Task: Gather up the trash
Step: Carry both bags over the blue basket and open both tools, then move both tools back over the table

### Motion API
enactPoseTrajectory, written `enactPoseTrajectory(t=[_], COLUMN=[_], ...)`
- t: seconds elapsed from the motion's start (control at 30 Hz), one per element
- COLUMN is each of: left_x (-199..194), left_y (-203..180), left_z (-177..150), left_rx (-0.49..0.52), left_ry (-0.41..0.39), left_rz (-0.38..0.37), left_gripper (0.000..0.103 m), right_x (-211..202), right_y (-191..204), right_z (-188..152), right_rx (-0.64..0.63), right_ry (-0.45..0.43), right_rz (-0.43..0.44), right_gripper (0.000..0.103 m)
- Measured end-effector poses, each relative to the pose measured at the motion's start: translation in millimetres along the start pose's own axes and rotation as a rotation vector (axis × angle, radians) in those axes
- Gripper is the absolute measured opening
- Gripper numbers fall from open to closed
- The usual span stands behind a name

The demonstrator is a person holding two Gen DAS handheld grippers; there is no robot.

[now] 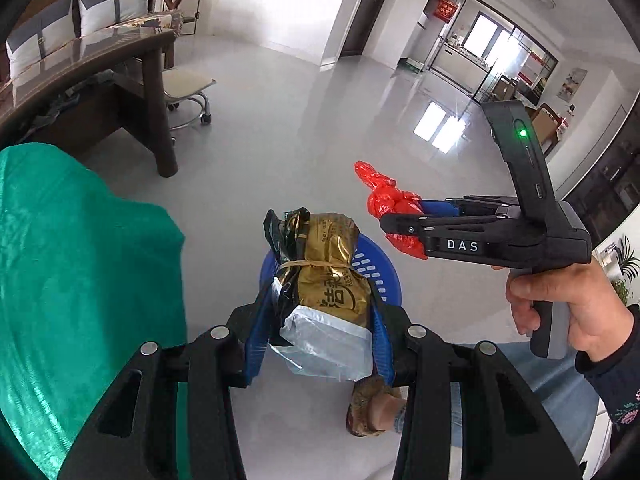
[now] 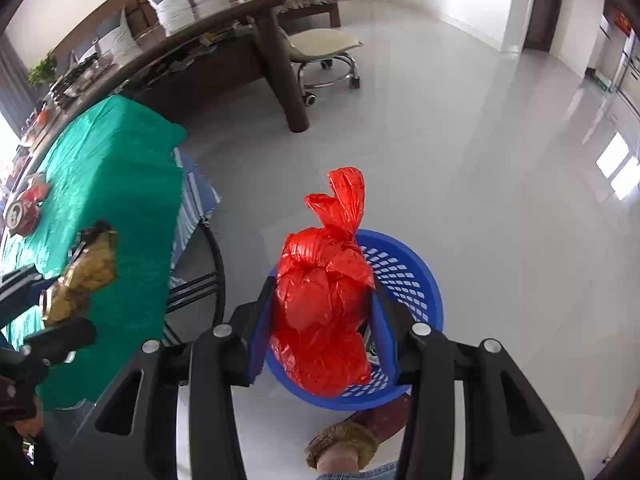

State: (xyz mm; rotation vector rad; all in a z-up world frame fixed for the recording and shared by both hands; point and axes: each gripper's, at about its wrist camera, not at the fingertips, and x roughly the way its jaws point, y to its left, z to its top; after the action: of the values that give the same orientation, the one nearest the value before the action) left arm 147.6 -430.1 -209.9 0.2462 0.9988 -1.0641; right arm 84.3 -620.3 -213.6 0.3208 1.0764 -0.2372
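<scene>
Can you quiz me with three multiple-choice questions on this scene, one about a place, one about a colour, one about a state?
1. Where is the blue laundry-style basket?
A. on the floor below the tools
B. on the green tablecloth
C. on the swivel stool

2. What colour is the knotted plastic bag in the right tool?
A. black
B. red
C. white

3. What is the left tool doing?
A. hanging open and empty
B. resting inside the basket
C. clamped on a gold snack package

Answers: 1 A, the basket stands on the pale floor; 2 B, the bag is bright red; 3 C, both blue pads press the package's sides.
</scene>
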Motion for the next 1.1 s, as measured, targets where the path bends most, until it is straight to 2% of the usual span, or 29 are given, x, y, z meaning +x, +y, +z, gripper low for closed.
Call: enactPoseTrajectory(t=[0.2,0.53,0.57,0.6,0.63,0.67,0.77,0.87,0.97,1.1], left_x=[71.1,134.6,137.7,142.5,144.8,143.4,132.8,112.8,81.4,31.1], left_y=[-5.1,-15.8,-16.2,-14.9,-14.9,-10.8,-5.9,2.4,8.9,14.8], left_z=[9.0,13.6,14.2,17.1,17.7,17.4,18.3,17.6,15.0,3.1], left_rx=[-0.01,0.026,0.03,0.036,0.041,0.046,0.043,0.019,0.0,0.012], left_ry=[0.047,0.103,0.106,0.109,0.11,0.101,0.069,0.047,-0.006,-0.061], left_rz=[-0.019,-0.014,-0.012,-0.01,0.002,0.026,0.064,0.089,0.109,0.147], left_gripper=[0.044,0.046,0.049,0.054,0.075,0.09,0.091,0.093,0.096,0.098], right_x=[18.0,27.9,28.6,29.9,28.6,26.8,18.1,6.0,-3.9,-17.5], right_y=[-45.4,-61.3,-61.7,-62.8,-65.4,-66.7,-68.0,-64.2,-51.2,-18.1], right_z=[-3.9,-4.4,-4.2,-3.8,-5.1,-4.8,-2.4,0.1,2.3,2.2], right_rx=[0.089,0.16,0.164,0.174,0.185,0.193,0.207,0.195,0.167,0.088], right_ry=[0.006,0.019,0.018,0.018,0.015,0.006,-0.023,-0.066,-0.103,-0.165], right_rz=[0.024,0.056,0.061,0.07,0.073,0.073,0.08,0.043,0.006,-0.046], right_gripper=[0.043,0.045,0.051,0.065,0.071,0.075,0.077,0.082,0.092,0.093])
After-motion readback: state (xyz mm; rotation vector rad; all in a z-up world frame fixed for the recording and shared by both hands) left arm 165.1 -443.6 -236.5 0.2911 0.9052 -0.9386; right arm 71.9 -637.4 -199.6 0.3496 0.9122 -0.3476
